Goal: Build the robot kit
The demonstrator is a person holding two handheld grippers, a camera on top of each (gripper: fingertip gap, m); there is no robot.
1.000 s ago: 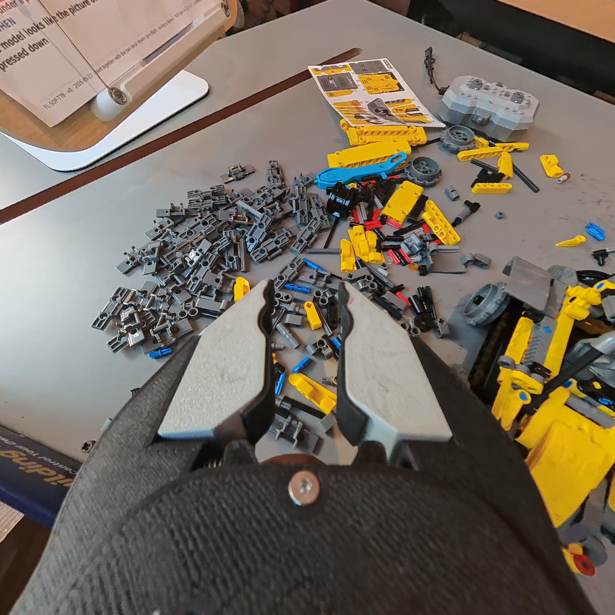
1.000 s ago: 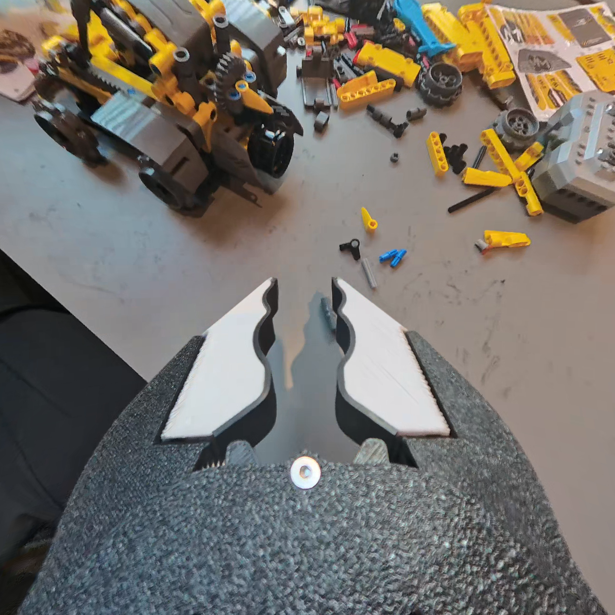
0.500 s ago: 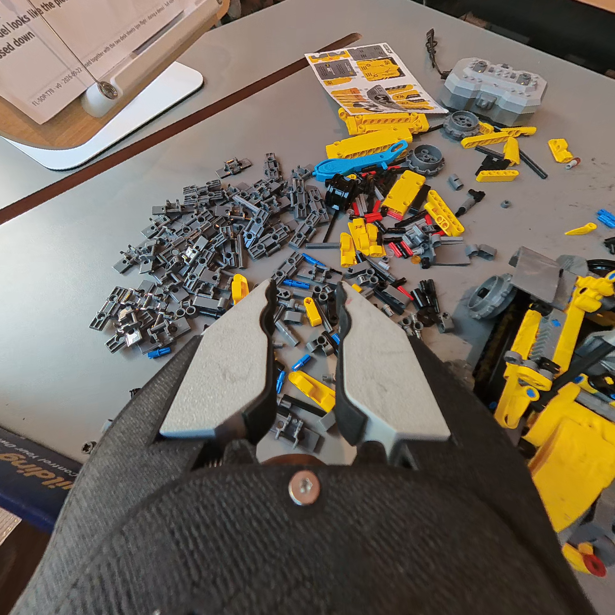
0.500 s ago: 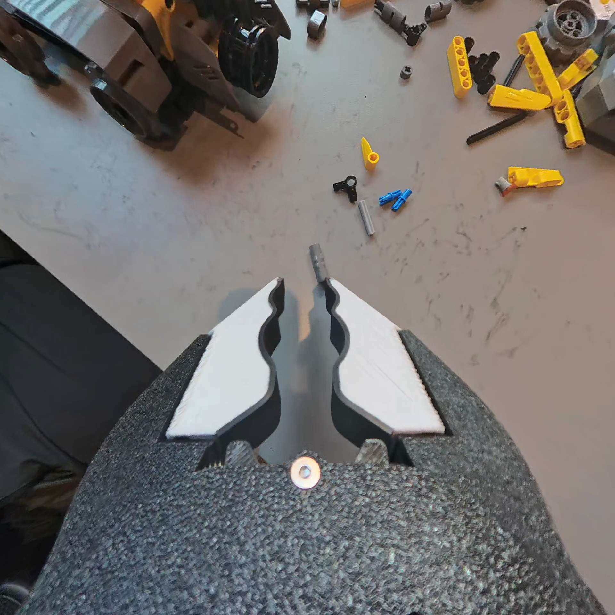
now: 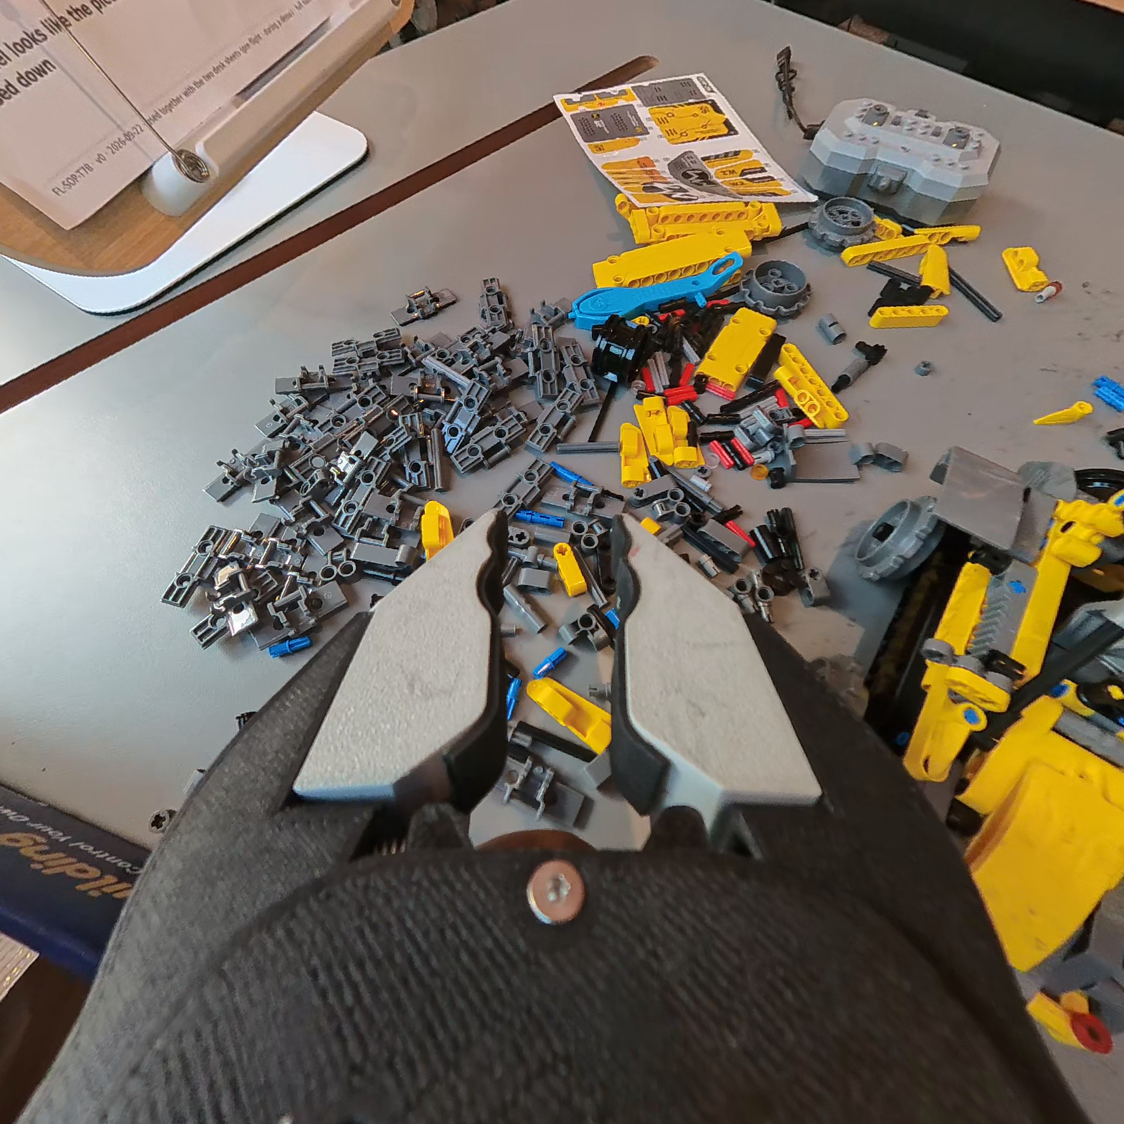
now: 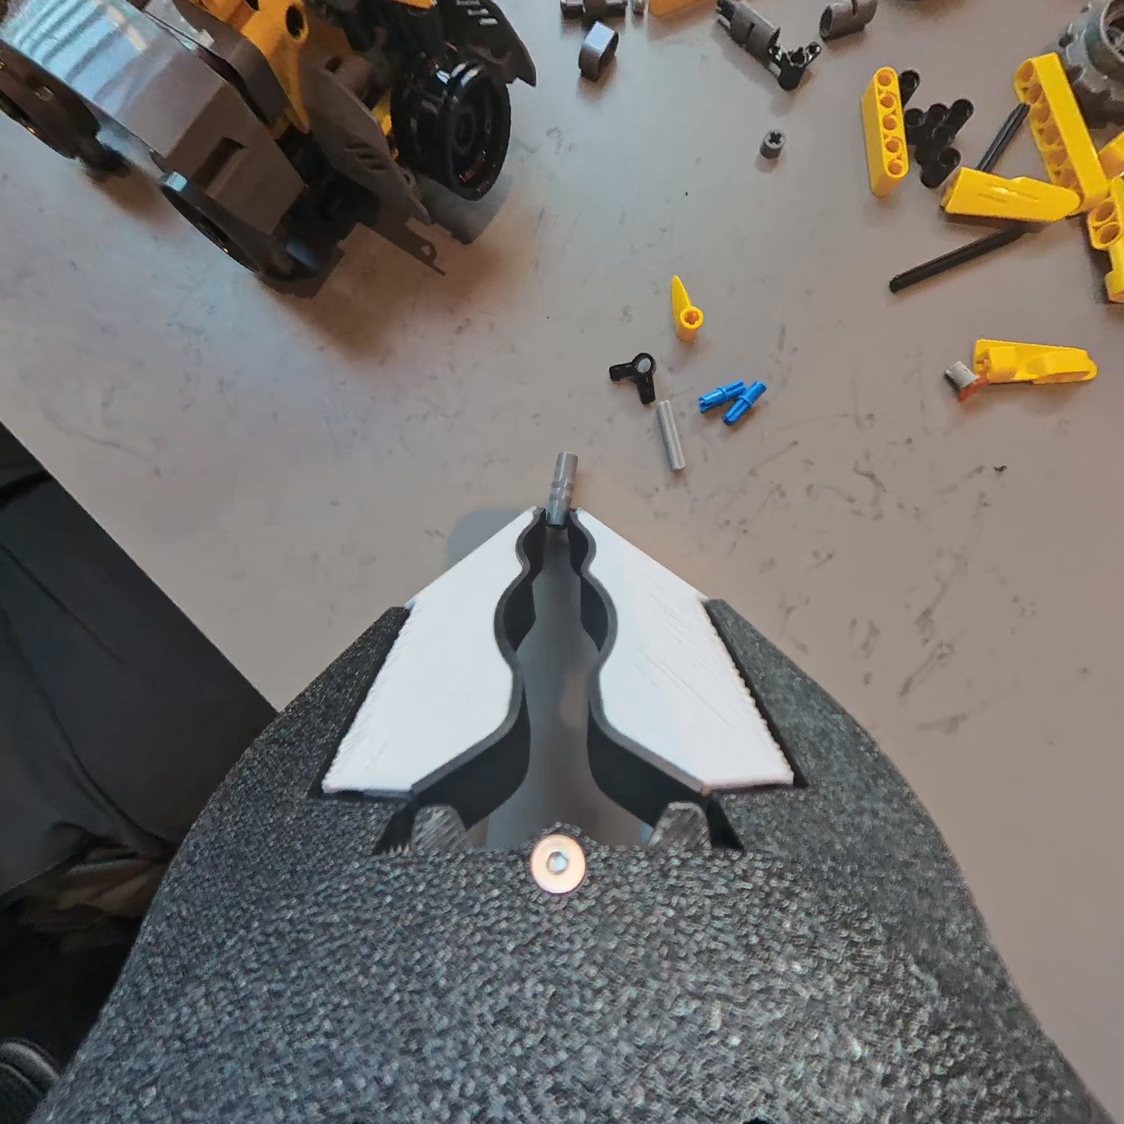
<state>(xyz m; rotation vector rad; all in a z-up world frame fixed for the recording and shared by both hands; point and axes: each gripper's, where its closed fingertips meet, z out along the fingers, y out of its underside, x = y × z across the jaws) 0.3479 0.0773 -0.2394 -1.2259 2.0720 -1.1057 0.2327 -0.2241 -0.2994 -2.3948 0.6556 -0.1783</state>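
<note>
The right tongs [image 6: 556, 517] pinch a small grey peg [image 6: 561, 486] at their tips.
The peg sticks out over the grey desk [image 6: 426, 377], near two blue pegs [image 6: 731, 401] and a grey stick [image 6: 670, 435]. The left tongs [image 5: 556, 535] are open and hold nothing, above a pile of small toy bricks [image 5: 389, 462] beside a yellow toy digger [image 5: 1028, 699].

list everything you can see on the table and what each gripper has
grey links: many, dark grey, heap left of centre
mixed parts: many, yellow, black, red, grey, heap right of the links
blue tool: one, far edge of the mixed parts
sticker sheet: one, far centre
grey box: one, far right
model: one, yellow and grey, right
blue pins: two, ahead of right gripper
stand: one, white, far left
left gripper: jaws open over parts
right gripper: jaws shut on grey pin
</note>
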